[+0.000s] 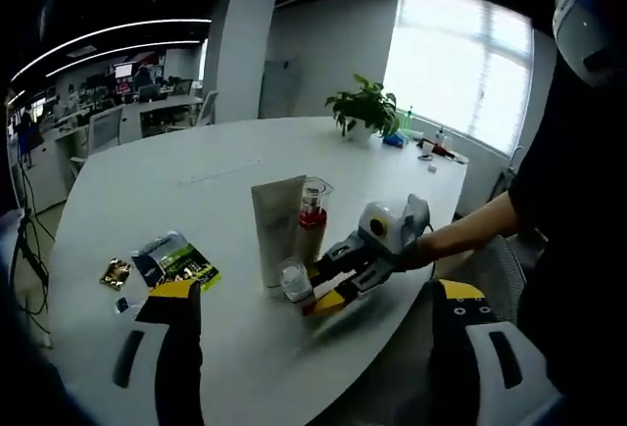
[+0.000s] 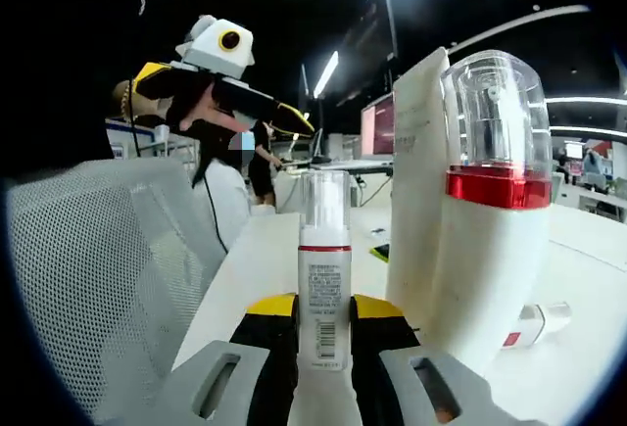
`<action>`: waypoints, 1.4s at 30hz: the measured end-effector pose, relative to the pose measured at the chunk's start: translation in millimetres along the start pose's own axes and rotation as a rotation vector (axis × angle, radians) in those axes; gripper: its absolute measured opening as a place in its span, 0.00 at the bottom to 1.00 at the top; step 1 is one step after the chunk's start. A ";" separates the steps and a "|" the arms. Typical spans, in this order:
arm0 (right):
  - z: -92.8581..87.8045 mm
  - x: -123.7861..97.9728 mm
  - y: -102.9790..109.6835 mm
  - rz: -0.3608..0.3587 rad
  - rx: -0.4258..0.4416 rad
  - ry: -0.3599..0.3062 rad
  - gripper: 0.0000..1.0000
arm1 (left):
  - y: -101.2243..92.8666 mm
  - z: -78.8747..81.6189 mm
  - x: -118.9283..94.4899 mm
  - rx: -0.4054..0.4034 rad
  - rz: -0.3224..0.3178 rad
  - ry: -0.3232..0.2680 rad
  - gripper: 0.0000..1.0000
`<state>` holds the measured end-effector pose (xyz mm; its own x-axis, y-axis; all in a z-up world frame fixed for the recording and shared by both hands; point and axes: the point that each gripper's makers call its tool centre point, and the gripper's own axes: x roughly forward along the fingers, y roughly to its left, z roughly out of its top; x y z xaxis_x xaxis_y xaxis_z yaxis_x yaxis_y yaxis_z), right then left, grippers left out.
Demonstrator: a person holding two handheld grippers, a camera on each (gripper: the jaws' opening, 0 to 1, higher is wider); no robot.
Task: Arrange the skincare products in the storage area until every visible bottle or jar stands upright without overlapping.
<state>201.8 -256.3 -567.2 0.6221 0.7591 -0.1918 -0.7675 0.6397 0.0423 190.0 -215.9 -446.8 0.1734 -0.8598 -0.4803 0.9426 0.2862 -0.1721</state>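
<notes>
On the round white table a tall cream tube stands upright beside a white bottle with a red band and clear cap. My right gripper reaches in from the right, shut on a small white bottle with a clear cap that stands at the tube's foot. In the right gripper view that small bottle sits upright between the jaws of my right gripper, with the red-banded bottle and the tube close on its right. My left gripper is wide open, holding nothing, and hovers back from the group.
Flat sachets and a small gold packet lie left of the bottles. A small tube lies on its side behind the big bottle. A potted plant stands at the far edge. A mesh chair is near the table edge.
</notes>
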 end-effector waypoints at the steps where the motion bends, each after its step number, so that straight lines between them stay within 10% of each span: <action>1: 1.5 0.3 -0.2 -0.003 0.014 -0.009 0.10 | 0.2 -0.2 0.0 -0.001 0.001 0.000 0.91; 35: -10.4 -24.4 2.9 -0.004 0.016 0.048 0.10 | -9.3 -6.7 2.9 0.002 -0.027 0.022 0.87; 42: -25.4 -27.8 5.7 0.003 -0.010 0.156 0.13 | -12.0 -6.8 3.6 0.000 -0.030 0.024 0.87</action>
<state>176.2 -276.8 -586.5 0.5889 0.7323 -0.3419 -0.7712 0.6357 0.0331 177.5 -219.6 -452.3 0.1385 -0.8578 -0.4950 0.9471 0.2608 -0.1869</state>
